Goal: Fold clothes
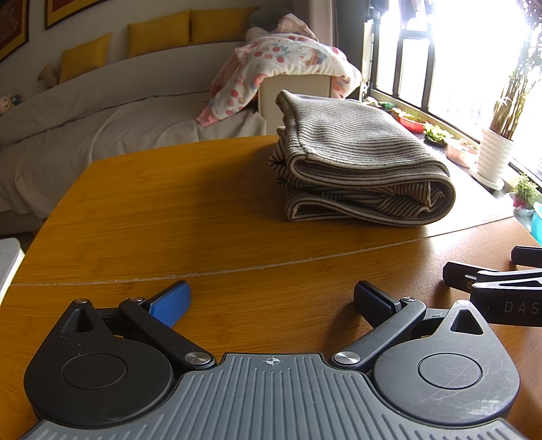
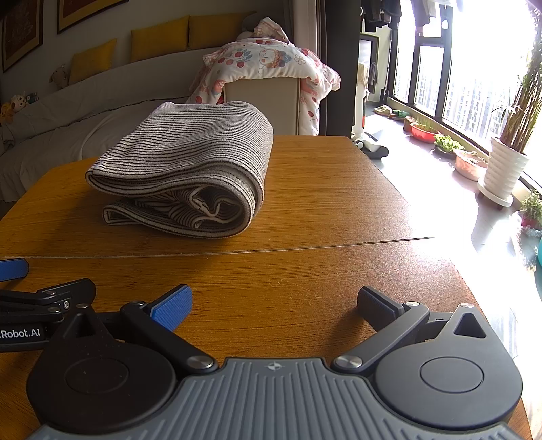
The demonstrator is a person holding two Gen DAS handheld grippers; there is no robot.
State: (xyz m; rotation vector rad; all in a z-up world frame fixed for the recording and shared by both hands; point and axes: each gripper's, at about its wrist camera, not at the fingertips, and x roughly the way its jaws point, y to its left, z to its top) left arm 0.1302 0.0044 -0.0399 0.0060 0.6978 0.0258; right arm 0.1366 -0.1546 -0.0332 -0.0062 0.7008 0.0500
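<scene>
A grey striped garment (image 1: 359, 162) lies folded in a thick bundle on the wooden table (image 1: 169, 210); it also shows in the right wrist view (image 2: 189, 169). My left gripper (image 1: 271, 298) is open and empty, low over the near table, well short of the garment and to its left. My right gripper (image 2: 274, 301) is open and empty, also near the front edge, with the garment ahead to its left. The right gripper's side shows at the right edge of the left wrist view (image 1: 501, 284). The left gripper's side shows at the left of the right wrist view (image 2: 34, 304).
A seam (image 2: 305, 248) runs across the table. Behind it stand a sofa with yellow cushions (image 1: 155, 32) and a floral blanket (image 1: 291, 57) draped over a cabinet. Potted plants (image 2: 504, 166) line the bright window at the right. The table's right edge (image 2: 423, 216) drops to the floor.
</scene>
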